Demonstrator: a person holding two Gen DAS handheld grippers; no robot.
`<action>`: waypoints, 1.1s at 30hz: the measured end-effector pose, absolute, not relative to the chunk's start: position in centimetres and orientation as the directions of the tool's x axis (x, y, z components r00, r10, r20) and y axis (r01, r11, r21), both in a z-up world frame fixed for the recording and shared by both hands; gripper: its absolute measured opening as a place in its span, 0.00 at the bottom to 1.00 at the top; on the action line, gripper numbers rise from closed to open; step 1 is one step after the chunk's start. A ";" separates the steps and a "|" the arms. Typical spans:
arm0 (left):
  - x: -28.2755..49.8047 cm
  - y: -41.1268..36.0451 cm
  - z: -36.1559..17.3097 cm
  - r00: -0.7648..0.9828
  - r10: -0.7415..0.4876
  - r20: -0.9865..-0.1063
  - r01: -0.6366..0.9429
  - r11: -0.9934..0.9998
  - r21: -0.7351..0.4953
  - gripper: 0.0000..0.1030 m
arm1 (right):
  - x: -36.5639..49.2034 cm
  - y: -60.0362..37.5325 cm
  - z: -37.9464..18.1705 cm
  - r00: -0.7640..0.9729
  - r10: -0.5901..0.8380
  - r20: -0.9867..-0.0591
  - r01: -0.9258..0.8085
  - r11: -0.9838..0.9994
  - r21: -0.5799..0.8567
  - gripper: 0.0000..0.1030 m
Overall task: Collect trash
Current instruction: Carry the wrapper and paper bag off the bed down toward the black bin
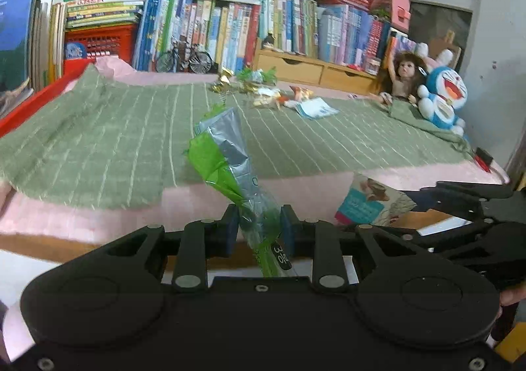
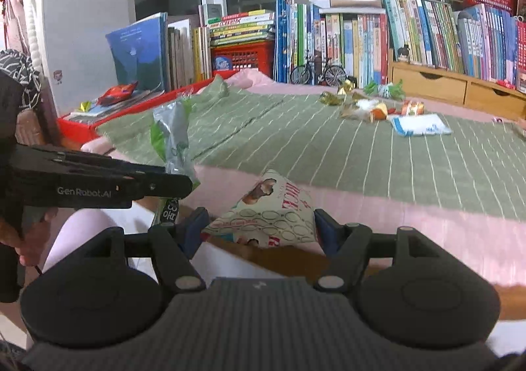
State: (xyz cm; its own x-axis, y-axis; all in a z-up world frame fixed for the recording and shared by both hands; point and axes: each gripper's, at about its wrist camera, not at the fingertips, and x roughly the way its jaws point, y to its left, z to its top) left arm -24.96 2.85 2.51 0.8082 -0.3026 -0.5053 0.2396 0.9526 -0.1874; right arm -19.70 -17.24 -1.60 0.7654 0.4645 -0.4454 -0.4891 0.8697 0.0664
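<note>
Crumpled green-and-silver wrapper [image 1: 227, 160]; cream printed packet [image 2: 273, 210] with red lettering.

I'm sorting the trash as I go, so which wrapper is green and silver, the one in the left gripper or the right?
The left gripper holds the green and silver wrapper, long and crumpled. The right gripper holds a cream printed packet instead.

White lettering "GenRobot.AI" runs along the side of the black left gripper [image 2: 174, 185], at nine o'clock in the right wrist view. The crumpled green-and-silver foil wrapper [image 1: 230, 170] bears a black label reading "3호". The cream patterned snack packet [image 2: 273, 213] shows red letters, too distorted to read.
</note>
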 end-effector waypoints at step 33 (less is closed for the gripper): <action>-27.9 -0.2 -6.5 0.573 -0.352 -0.740 0.234 0.936 -0.264 0.25 | -24.6 -20.7 -8.6 0.702 0.389 -0.597 -0.328 0.920 0.214 0.69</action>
